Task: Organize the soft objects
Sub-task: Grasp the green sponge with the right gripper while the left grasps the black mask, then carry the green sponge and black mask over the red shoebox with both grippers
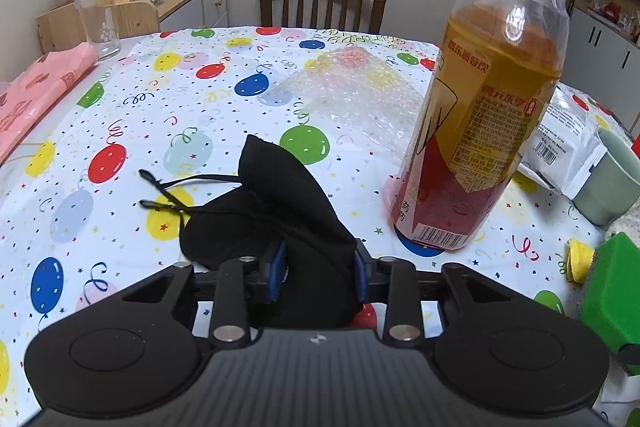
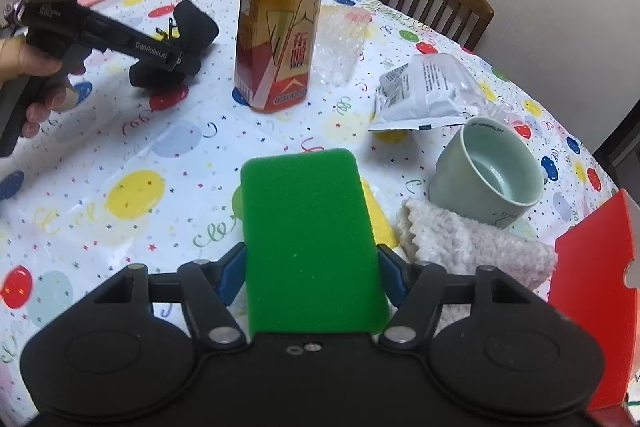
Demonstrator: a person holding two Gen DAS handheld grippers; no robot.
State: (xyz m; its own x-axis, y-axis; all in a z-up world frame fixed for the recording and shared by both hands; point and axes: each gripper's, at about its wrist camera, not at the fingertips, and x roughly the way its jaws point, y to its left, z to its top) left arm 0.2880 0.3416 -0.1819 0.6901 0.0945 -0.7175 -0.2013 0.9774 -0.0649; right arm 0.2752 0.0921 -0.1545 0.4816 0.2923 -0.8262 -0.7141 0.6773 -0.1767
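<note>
A: Start with the left wrist view. What has the left claw [image 1: 318, 269] got?

B: It is closed on the black cloth mask [image 1: 280, 211]. The blue pads press the bunched fabric from both sides, near the worktop [image 1: 160, 115] with its balloon-print cover. The mask's ear loops trail off to the left over the cover.

A: What stands nearby?

B: A tall drink bottle [image 1: 484, 115] stands upright to the right of the mask, apart from it. Behind lies a crumpled sheet of bubble wrap [image 1: 352, 95]. A pink plastic bag [image 1: 36, 95] lies at the far left edge, with a clear glass [image 1: 98, 19] just beside it. A wooden chair [image 1: 322, 1] stands at the far side.

A: Now the right wrist view.

B: The right claw [image 2: 310, 275] grips the green sponge [image 2: 308, 231], pads against its two long sides, with a yellow layer showing beneath its right edge. Just to the right lies a whitish fluffy cloth [image 2: 472, 243], and a pale green cup [image 2: 488, 179] leans tilted against it. A white packet [image 2: 428, 95] lies behind the cup. A red box [image 2: 596, 307] sits at the right edge.

A: Is the other tool visible there?

B: Yes, at upper left, held by a hand [image 2: 36, 67], with the mask at its tip.
</note>
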